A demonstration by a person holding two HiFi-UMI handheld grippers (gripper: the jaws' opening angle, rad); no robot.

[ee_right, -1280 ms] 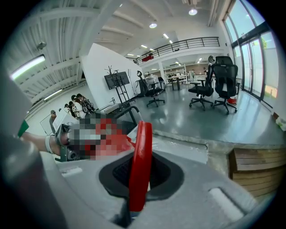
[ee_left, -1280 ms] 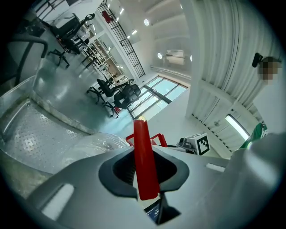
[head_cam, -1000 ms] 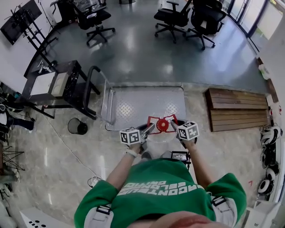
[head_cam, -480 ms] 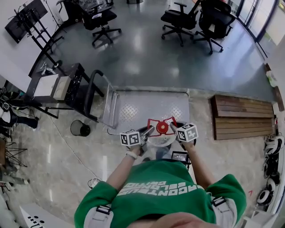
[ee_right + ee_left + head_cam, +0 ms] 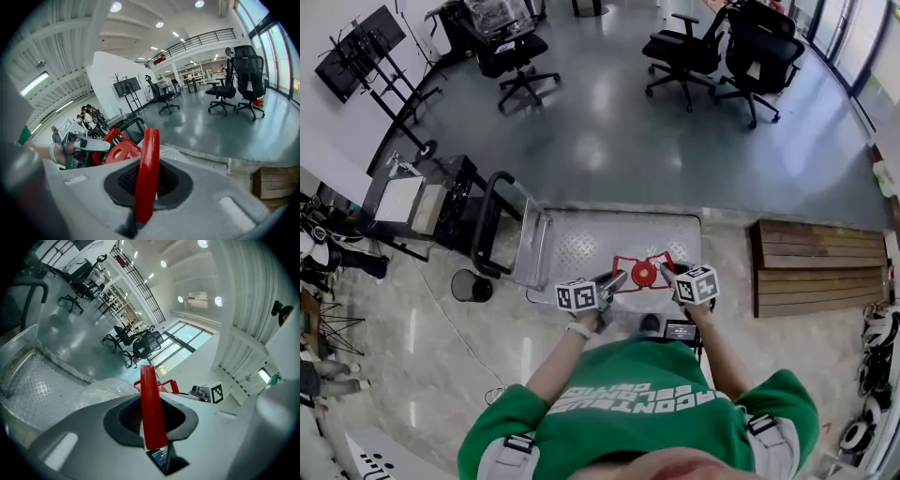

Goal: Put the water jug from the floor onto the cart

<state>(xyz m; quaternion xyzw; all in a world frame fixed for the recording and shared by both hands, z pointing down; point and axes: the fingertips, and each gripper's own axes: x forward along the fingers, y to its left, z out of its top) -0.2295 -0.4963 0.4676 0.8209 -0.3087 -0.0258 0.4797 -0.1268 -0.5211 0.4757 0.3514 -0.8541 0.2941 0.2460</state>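
The water jug (image 5: 641, 294) hangs off the floor between my two grippers, its clear body under a red cap (image 5: 643, 273) and a red handle frame (image 5: 626, 262). My left gripper (image 5: 614, 278) is shut on the left red handle bar (image 5: 151, 399); the jug's clear shoulder (image 5: 105, 389) shows beyond it. My right gripper (image 5: 667, 272) is shut on the right red handle bar (image 5: 147, 168), with the cap (image 5: 118, 152) just past it. The jug hangs over the near edge of the cart's diamond-plate deck (image 5: 591, 239). The cart's black push handle (image 5: 490, 223) stands at its left end.
A black bin (image 5: 472, 285) stands on the floor left of the cart. A dark rack with a box (image 5: 420, 192) is beyond the push handle. A wooden pallet (image 5: 820, 257) lies to the right. Office chairs (image 5: 705, 52) stand far back.
Both grippers and the hanging jug have moved forward towards the cart; the jug now hangs over the deck's near edge. Both grips are unchanged.
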